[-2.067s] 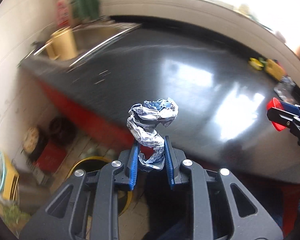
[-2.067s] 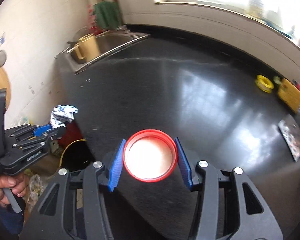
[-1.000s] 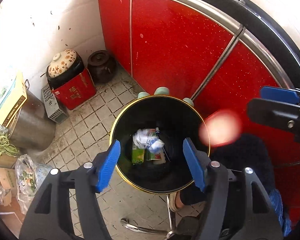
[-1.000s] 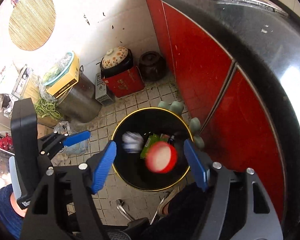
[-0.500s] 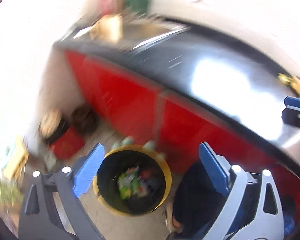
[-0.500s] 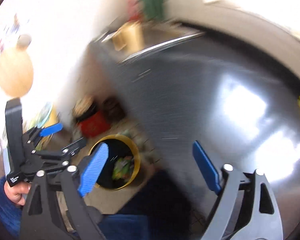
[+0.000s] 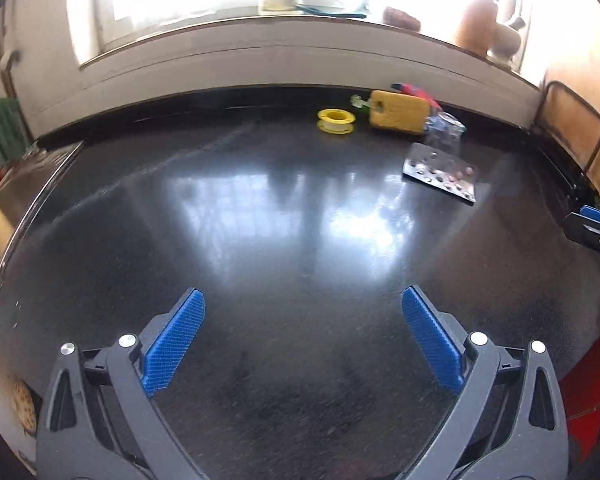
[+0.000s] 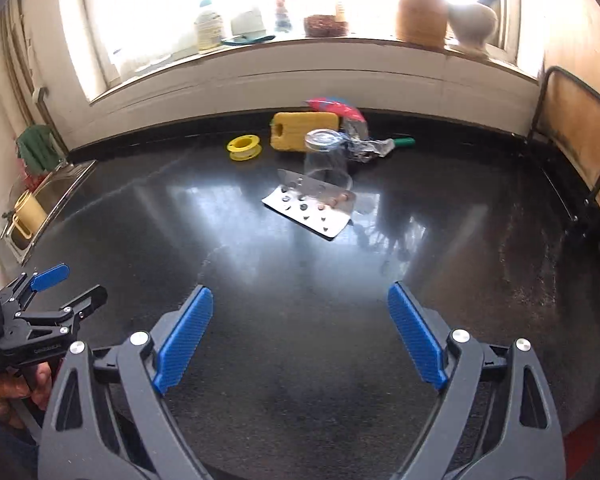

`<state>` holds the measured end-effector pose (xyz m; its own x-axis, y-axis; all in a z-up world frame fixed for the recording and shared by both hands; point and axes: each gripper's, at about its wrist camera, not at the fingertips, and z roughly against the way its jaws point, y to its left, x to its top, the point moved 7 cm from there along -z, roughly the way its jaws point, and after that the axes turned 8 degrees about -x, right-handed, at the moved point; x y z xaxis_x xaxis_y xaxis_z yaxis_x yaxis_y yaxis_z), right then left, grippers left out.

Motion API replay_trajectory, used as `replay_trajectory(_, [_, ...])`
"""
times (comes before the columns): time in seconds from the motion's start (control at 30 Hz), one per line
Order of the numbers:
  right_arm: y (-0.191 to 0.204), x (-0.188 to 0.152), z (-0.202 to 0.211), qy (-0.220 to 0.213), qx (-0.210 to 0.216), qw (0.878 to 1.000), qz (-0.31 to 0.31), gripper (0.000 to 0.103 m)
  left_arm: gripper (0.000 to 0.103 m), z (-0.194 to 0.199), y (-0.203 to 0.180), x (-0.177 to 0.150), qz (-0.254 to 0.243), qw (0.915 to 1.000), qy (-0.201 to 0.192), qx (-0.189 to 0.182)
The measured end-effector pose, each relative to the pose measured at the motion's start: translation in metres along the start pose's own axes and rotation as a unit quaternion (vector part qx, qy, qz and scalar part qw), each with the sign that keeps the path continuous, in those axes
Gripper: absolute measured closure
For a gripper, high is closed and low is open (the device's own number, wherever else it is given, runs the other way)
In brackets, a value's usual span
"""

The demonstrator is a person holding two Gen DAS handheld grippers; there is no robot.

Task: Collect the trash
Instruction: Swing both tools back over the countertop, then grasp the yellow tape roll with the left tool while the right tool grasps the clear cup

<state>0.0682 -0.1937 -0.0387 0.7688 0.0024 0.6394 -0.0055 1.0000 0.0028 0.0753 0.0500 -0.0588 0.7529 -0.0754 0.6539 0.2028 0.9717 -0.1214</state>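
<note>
Both grippers, left gripper (image 7: 303, 334) and right gripper (image 8: 300, 332), have fingers apart and empty over the worktop (image 7: 260, 220); only the right view shows the green-handled tool (image 8: 402, 142) near the back edge.

No text can be read with any certainty. The left gripper (image 8: 66, 284), seen at the edge of the right wrist view, carries small white lettering on its black body and a line of pale print on its arm, both too small and blurred to make out. The pill strip (image 8: 312, 210) and the bottle (image 8: 209, 26) on the sill show no legible print.
</note>
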Motion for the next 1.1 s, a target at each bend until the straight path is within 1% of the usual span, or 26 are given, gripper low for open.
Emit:
replay_trajectory(0.07, [-0.019, 0.0, -0.004, 0.003, -0.003, 1.0, -0.006, 0.017, 0.007, -0.01, -0.013, 0.005, -0.017, 0.9998, 0.006, -0.005])
replay_trajectory(0.1, [-0.022, 0.001, -0.007, 0.004, -0.002, 1.0, -0.006, 0.017, 0.007, -0.017, -0.017, 0.006, -0.024, 0.9996, 0.011, -0.007])
replay_trajectory(0.2, [-0.02, 0.009, -0.021, 0.01, 0.009, 1.0, -0.001, 0.017, 0.007, -0.033, -0.021, 0.017, -0.036, 0.9991, 0.022, -0.003])
replay_trajectory(0.27, [-0.006, 0.02, -0.036, 0.017, 0.011, 1.0, 0.001, 0.017, 0.007, -0.045, -0.019, 0.029, -0.033, 0.9991, 0.025, -0.006])
replay_trajectory(0.4, [-0.001, 0.05, -0.068, 0.031, 0.009, 0.999, 0.004, 0.017, 0.007, -0.087, -0.007, 0.065, -0.013, 0.9991, 0.038, -0.013])
replay_trajectory(0.5, [0.003, 0.081, -0.101, 0.033, 0.002, 0.999, 0.014, 0.017, 0.007, -0.126, 0.007, 0.093, 0.002, 0.9988, 0.048, -0.006])
replay_trajectory(0.57, [0.005, 0.095, -0.124, 0.046, 0.0, 0.999, 0.013, 0.017, 0.007, -0.156, 0.013, 0.114, 0.008, 0.9981, 0.061, -0.005])
replay_trajectory(0.63, [0.005, 0.11, -0.147, 0.053, 0.002, 0.999, 0.007, 0.017, 0.007, -0.176, 0.016, 0.132, 0.008, 0.9981, 0.06, -0.006])
replay_trajectory(0.67, [0.005, 0.116, -0.159, 0.059, 0.0, 0.998, 0.007, 0.019, 0.007, -0.189, 0.017, 0.143, 0.008, 0.9981, 0.061, -0.003])
replay_trajectory(0.77, [0.003, 0.128, -0.196, 0.08, -0.015, 0.997, 0.008, 0.026, 0.007, -0.22, 0.019, 0.166, 0.018, 0.9974, 0.068, -0.017])
replay_trajectory(0.83, [0.002, 0.131, -0.21, 0.087, -0.015, 0.996, 0.006, 0.029, 0.007, -0.234, 0.021, 0.177, 0.014, 0.9978, 0.065, -0.003])
replay_trajectory(0.9, [0.001, 0.133, -0.221, 0.093, -0.014, 0.996, 0.007, 0.034, 0.007, -0.247, 0.018, 0.187, 0.009, 0.9979, 0.064, -0.006])
replay_trajectory(0.93, [0.001, 0.132, -0.225, 0.096, -0.014, 0.995, 0.009, 0.039, 0.007, -0.252, 0.018, 0.19, 0.005, 0.9981, 0.062, -0.005])
replay_trajectory(0.97, [0.001, 0.132, -0.229, 0.098, -0.014, 0.995, 0.01, 0.048, 0.007, -0.257, 0.016, 0.193, 0.0, 0.9982, 0.06, -0.002])
replay_trajectory(1.03, [0.001, 0.133, -0.23, 0.093, -0.018, 0.995, 0.016, 0.05, 0.01, -0.264, 0.014, 0.196, -0.008, 0.9982, 0.059, 0.002])
replay_trajectory(1.07, [0.001, 0.134, -0.229, 0.089, -0.023, 0.996, 0.022, 0.051, 0.015, -0.266, 0.014, 0.198, -0.015, 0.9986, 0.051, 0.006])
replay_trajectory(1.1, [0.001, 0.135, -0.228, 0.084, -0.026, 0.996, 0.026, 0.053, 0.023, -0.266, 0.013, 0.201, -0.017, 0.9989, 0.044, 0.004])
